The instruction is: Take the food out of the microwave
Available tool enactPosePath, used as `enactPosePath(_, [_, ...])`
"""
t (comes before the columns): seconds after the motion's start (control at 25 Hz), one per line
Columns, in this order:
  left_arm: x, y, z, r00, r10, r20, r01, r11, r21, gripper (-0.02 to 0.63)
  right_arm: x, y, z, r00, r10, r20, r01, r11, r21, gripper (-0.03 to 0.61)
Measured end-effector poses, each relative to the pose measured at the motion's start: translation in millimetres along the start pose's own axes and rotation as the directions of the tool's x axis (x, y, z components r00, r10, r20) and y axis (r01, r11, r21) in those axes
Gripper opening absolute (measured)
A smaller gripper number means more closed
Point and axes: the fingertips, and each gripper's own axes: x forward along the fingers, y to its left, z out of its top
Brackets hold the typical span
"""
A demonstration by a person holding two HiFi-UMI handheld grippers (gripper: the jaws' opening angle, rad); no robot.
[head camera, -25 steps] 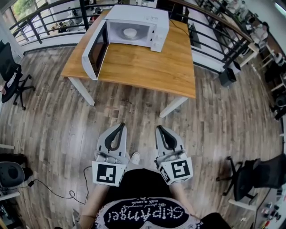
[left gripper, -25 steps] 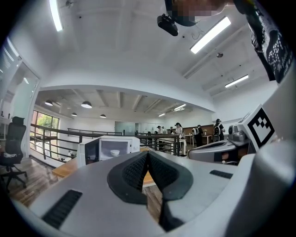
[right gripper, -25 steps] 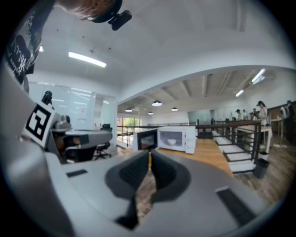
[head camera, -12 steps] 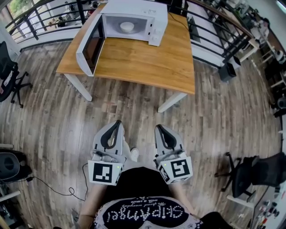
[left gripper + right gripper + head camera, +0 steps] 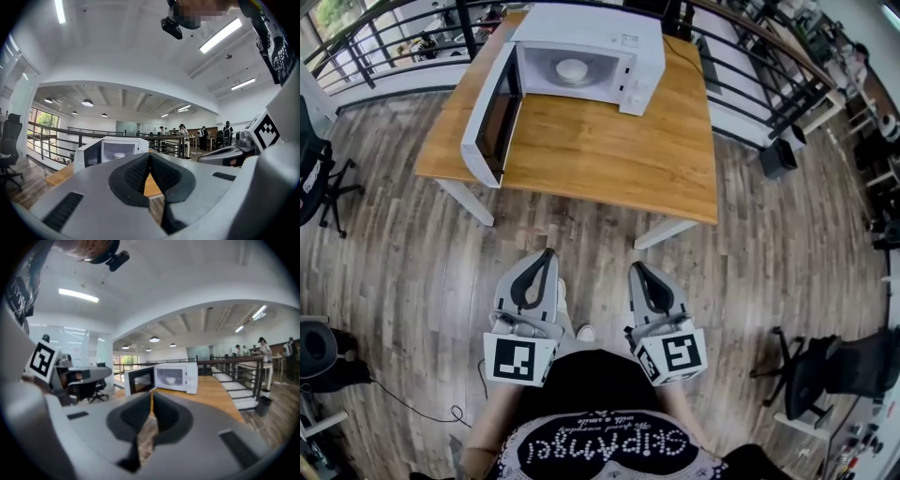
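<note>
A white microwave (image 5: 591,47) stands at the far end of a wooden table (image 5: 600,141), its door (image 5: 492,117) swung wide open to the left. Inside it sits a small white bowl (image 5: 572,69), also visible as the bowl (image 5: 170,379) in the right gripper view and the bowl (image 5: 120,155) in the left gripper view. My left gripper (image 5: 547,253) and right gripper (image 5: 637,266) are both shut and empty. They are held side by side over the floor, well short of the table's near edge.
Wood plank floor (image 5: 412,262) lies between me and the table. Black railings (image 5: 375,47) run behind the table and down its right side. Office chairs stand at the left (image 5: 319,169) and lower right (image 5: 825,370). People stand far off in the left gripper view.
The table and microwave have come closer in the head view. Both grippers stay shut and side by side.
</note>
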Motion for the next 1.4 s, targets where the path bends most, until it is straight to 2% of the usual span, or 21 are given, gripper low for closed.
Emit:
enactPosePath(0.32, [39.7, 48.7, 10.5, 0.999, -0.046, -0.009, 0.046, 0.999, 0.022, 0.032, 59.9, -0.6, 16.5, 0.999, -0.035, -0.008, 0.035, 0.999, 0.01, 0.038])
enactPosePath(0.68, [59.3, 97.7, 14.4, 0.997, -0.071, 0.004, 0.071, 0.997, 0.033, 0.032, 102.3, 9.6, 27.7, 0.997, -0.078, 0.01, 0.078, 0.997, 0.013, 0.038])
enactPosePath(1.08, [83.9, 93.7, 14.9, 0.986, -0.166, 0.018, 0.166, 0.986, 0.019, 0.032, 103.7, 0.1, 35.9, 0.986, -0.166, 0.022, 0.166, 0.986, 0.011, 0.038])
enactPosePath(1.4, [95.2, 102.8, 4.5, 0.988, -0.156, -0.012, 0.156, 0.988, 0.01, 0.032, 121.2, -4.6, 30.9, 0.988, -0.156, 0.002, 0.156, 0.987, 0.028, 0.038])
